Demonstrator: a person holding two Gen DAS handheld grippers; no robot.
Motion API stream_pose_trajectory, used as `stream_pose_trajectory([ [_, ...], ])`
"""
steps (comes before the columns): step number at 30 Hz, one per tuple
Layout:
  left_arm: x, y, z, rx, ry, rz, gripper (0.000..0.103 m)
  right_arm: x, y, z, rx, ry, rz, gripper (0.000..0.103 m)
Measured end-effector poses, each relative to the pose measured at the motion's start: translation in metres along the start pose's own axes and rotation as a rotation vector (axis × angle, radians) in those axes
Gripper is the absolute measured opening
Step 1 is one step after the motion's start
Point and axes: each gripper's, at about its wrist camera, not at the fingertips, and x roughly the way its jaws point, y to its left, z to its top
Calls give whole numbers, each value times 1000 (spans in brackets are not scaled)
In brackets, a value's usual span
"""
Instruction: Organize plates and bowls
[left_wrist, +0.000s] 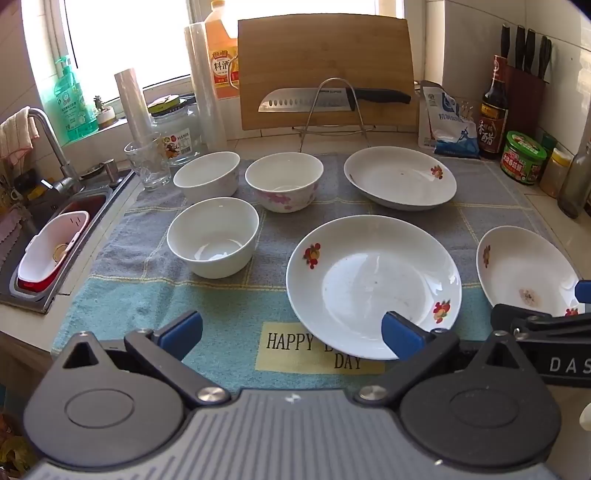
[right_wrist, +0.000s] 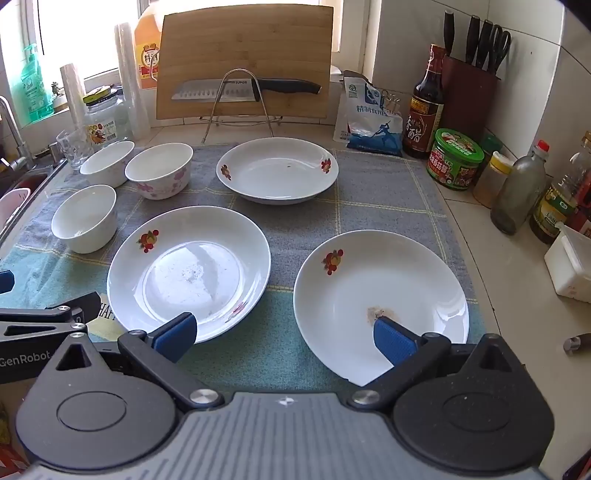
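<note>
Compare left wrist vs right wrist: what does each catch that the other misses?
Left wrist only: the sink with a red-and-white basket in it, and a cloth on the faucet.
Right wrist only: the white box and bottles along the right counter edge.
Both: three plates, three bowls, the knife on its rack against the cutting board, the towel, both tools open.

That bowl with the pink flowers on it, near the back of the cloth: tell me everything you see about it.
The flowered bowl is a deep, round, glossy white bowl, ceramic by its look, with pink blossoms printed around its outer wall. It stands upright and looks empty. It sits on the grey checked part of the cloth, in the back row, close beside a plain white bowl on its left; whether the two touch I cannot tell. A second plain bowl stands nearer the camera. No claw touches it.
</note>
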Motion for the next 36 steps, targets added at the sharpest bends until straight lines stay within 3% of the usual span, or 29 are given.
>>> stream_pose_trajectory([
  [36,-2,-2,4,-6,1,-10,102,-4,-2,4,2,-8,0,103],
])
